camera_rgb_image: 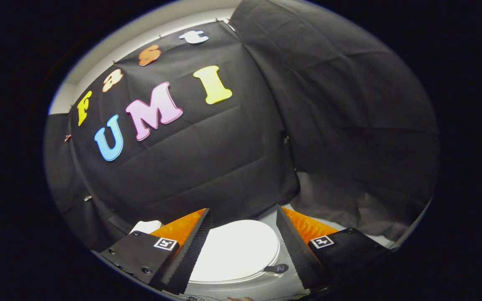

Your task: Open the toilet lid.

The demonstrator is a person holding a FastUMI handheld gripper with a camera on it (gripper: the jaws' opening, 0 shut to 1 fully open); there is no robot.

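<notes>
Hovering with its fingers spread wide and empty, the gripper (pixel 243 215) frames the closed toilet lid (pixel 234 251) lying flat just beyond and between them, a placement that appears intended to align the fingers with the small tab (pixel 277 268) at the lid's rim.

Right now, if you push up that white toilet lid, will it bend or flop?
Probably not: the toilet lid looks like one smooth, hard plastic disc, so it should stay stiff. Its glossy surface may be slippery for the tool, whose fingers stand open above it. The small dark tab at its edge looks like the easier place to lift. It lies shut now.
</notes>
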